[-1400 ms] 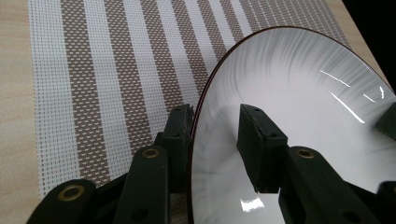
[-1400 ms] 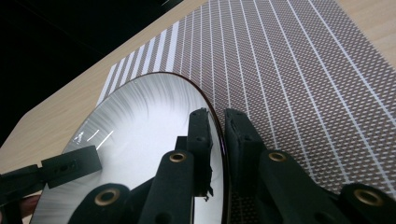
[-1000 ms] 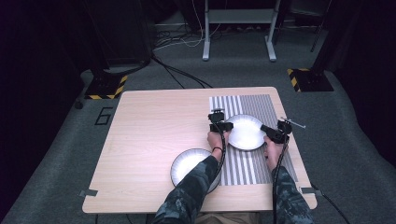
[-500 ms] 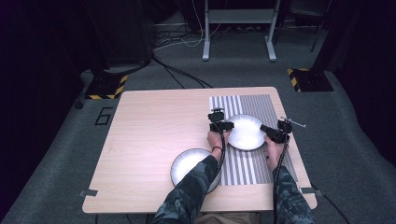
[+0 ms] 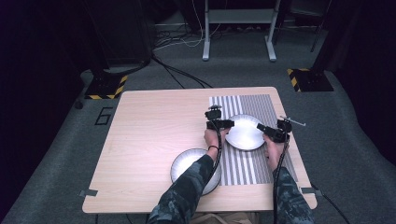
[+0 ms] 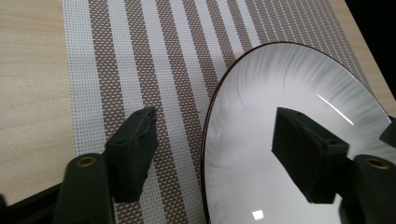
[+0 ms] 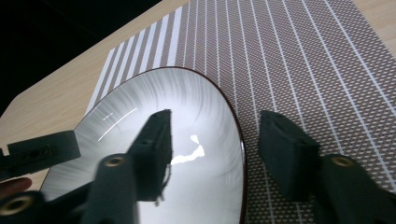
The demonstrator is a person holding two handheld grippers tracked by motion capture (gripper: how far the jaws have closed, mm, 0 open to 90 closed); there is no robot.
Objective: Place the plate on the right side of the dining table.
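Almost nothing moved in the last second: plate (image 5: 244, 132) sits on the striped mat (image 5: 247, 105) as before. Left gripper (image 5: 219, 123) and right gripper (image 5: 273, 133) still straddle opposite rims, jaws open (no grip yet). Two-sided lift likely next.

A white plate (image 5: 245, 132) with a dark brown rim and grey brushed streaks sits on a brown-and-white striped woven mat (image 5: 243, 105) atop a pale wood-grain table (image 5: 159, 126); black grippers, camouflage-patterned sleeves (image 5: 187, 189).
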